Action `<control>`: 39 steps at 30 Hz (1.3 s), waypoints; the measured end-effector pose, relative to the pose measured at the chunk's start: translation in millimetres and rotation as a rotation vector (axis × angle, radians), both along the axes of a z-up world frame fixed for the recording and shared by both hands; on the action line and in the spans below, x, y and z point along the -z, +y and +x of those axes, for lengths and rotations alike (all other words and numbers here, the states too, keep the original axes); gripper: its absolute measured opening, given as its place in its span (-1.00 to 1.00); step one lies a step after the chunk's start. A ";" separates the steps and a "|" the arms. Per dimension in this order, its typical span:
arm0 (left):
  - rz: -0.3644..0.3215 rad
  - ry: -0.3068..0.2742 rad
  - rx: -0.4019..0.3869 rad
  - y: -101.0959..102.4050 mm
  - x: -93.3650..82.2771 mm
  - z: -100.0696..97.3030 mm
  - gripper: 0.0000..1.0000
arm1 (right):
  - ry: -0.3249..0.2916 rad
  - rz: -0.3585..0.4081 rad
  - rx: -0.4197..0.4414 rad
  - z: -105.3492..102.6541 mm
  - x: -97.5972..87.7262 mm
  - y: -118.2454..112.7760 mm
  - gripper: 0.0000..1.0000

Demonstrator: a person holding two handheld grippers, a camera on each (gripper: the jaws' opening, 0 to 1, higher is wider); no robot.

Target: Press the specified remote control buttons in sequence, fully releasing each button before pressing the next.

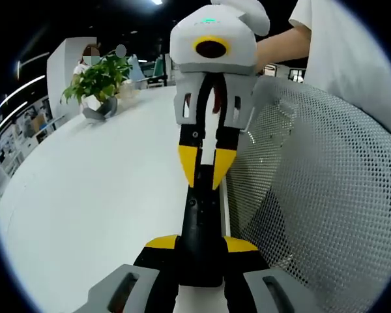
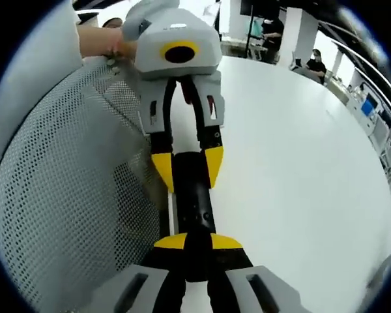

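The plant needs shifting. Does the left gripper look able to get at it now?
Probably not: the left gripper is shut on the remote, though the table toward the plant lies open.

each hand-held gripper [image 1: 202, 242] has grey jaws with yellow-capped tips — the other hand-held gripper [image 2: 198, 242] looks the same. the person wears a white sleeve [image 1: 352, 59].
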State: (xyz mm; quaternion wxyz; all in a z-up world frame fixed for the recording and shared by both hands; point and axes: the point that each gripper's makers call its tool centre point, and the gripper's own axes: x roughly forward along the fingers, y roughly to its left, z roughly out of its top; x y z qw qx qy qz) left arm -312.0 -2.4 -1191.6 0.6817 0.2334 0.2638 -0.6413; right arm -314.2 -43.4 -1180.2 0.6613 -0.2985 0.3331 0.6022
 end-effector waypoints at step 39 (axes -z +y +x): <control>0.003 -0.001 -0.003 -0.7 -0.4 -0.2 -0.52 | -0.155 -0.088 -0.114 -1.5 -0.1 11.0 -1.00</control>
